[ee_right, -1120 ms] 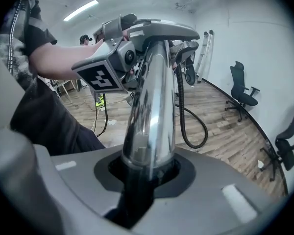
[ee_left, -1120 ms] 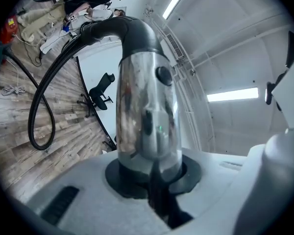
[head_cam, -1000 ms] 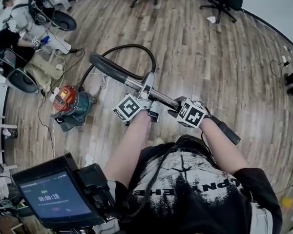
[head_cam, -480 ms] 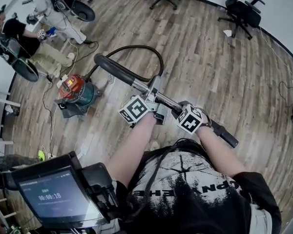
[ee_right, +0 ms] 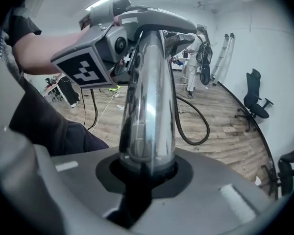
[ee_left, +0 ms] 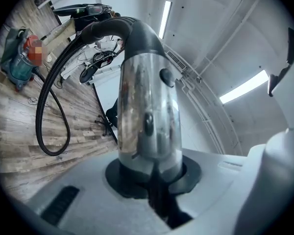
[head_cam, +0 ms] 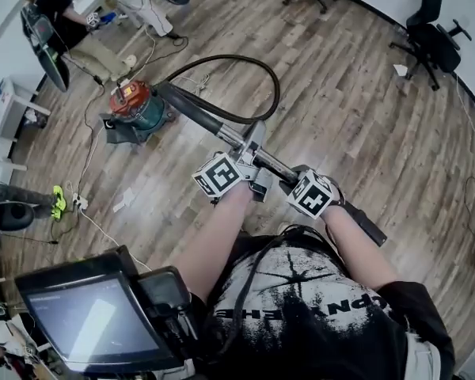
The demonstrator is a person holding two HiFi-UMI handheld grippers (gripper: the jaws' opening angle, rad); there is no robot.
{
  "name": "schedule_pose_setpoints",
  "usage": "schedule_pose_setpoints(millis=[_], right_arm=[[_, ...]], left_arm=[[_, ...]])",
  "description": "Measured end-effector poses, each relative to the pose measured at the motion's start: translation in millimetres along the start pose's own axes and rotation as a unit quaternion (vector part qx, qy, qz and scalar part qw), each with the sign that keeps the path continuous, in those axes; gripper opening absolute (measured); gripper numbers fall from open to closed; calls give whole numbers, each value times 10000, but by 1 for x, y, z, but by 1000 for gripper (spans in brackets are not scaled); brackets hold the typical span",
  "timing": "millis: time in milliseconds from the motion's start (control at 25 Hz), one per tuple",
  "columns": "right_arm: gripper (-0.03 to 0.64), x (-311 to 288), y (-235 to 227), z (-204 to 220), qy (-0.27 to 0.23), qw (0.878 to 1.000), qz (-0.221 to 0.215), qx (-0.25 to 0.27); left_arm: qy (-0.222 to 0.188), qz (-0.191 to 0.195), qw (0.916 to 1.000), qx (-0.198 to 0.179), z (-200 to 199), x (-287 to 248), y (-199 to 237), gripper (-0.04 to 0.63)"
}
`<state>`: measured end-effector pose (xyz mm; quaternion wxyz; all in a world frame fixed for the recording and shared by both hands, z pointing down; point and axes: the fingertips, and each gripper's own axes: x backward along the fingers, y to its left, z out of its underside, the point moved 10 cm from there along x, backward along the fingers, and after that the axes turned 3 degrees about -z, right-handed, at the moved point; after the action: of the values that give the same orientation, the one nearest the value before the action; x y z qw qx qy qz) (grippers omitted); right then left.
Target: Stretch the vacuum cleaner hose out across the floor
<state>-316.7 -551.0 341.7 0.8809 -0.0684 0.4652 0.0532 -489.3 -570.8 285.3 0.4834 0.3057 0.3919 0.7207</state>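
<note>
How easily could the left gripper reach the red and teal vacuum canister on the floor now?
Probably not: the left gripper is clamped on the chrome vacuum wand, and the red and teal canister sits well off across the wooden floor.

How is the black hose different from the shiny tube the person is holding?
The hose is black and ribbed; the tube is silver and smooth. The hose bends in a big loop; the tube is straight. The hose hangs loose, while the tube is clamped in the left gripper and the right gripper. Both are parts of the same vacuum cleaner.
</note>
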Motion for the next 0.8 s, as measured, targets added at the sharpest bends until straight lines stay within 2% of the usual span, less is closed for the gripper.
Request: schedule_pose_setpoints(millis=[200, 360, 520, 800], right_arm=[[67, 8, 16, 26, -172, 9992, -365, 68], [67, 15, 35, 40, -369, 9964, -758, 38], [67, 18, 51, 40, -462, 9958, -780, 101], [67, 22, 101, 50, -319, 9964, -751, 243]], left_arm=[[-144, 30, 9999, -90, 28, 14, -15, 43], [-57, 122, 9996, -235, 42, 25, -31, 41], [-30, 124, 9994, -322, 43, 42, -42, 40], [-180, 77, 9996, -221, 60, 94, -52, 40]])
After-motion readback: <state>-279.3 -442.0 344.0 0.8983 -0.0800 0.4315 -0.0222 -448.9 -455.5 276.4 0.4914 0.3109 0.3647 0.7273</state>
